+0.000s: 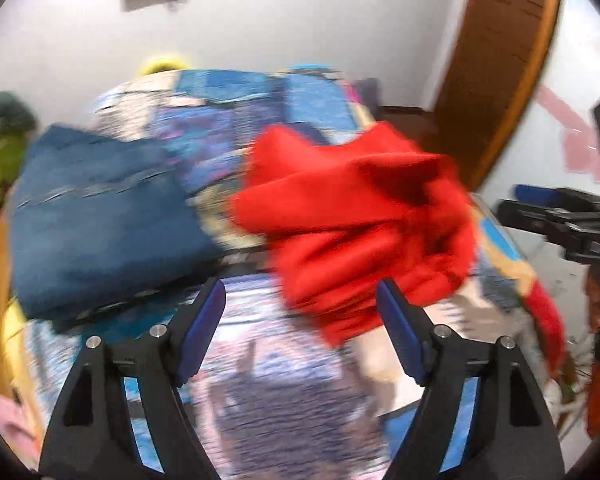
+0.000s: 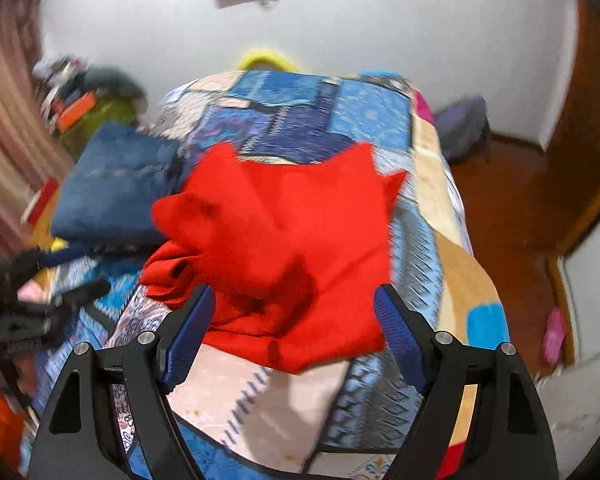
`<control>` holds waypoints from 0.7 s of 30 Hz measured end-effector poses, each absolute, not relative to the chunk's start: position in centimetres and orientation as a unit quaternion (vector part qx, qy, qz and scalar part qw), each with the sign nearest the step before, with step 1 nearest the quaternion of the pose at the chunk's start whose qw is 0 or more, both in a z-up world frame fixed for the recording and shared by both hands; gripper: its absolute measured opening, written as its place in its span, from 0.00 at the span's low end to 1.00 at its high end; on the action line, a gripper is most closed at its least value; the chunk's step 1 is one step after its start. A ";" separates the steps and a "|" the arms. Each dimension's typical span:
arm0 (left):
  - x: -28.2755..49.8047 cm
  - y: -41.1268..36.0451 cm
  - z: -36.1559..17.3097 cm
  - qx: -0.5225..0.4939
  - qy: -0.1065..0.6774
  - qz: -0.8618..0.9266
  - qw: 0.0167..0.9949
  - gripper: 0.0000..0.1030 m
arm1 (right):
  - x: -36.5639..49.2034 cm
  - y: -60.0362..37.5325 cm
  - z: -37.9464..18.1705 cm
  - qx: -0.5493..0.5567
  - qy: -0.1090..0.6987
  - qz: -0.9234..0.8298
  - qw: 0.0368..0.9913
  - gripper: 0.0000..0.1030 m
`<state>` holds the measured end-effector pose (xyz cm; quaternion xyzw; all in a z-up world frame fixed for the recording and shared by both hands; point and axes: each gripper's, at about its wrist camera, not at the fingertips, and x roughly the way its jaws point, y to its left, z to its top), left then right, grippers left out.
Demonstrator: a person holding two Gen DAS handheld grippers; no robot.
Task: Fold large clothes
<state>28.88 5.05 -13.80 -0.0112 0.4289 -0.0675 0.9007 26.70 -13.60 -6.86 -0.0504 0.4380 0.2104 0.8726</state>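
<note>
Black tool (image 1: 300, 304), blue pads (image 1: 204, 332), silver screws.

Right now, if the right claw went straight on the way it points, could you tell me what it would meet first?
Most likely the crumpled red fabric garment lying on the blue patchwork bedspread; the open right claw frames it, though depth is unclear in the blur.

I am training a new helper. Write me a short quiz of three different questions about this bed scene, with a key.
1. True or false: the red garment lies flat and neatly folded.
2. Which lies nearer the wall side of the patterned bedspread: the red garment or the folded blue garment?
A) red B) blue
3. Fill in: both the left claw and the right claw are ____, holding nothing.

Key: 1 false, it is crumpled; 2 B; 3 open.
</note>
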 end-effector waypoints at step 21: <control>23.4 20.0 -19.5 -0.121 0.461 0.028 0.879 0.74 | 25.5 4.9 -16.5 -0.266 0.452 0.209 0.826 0.77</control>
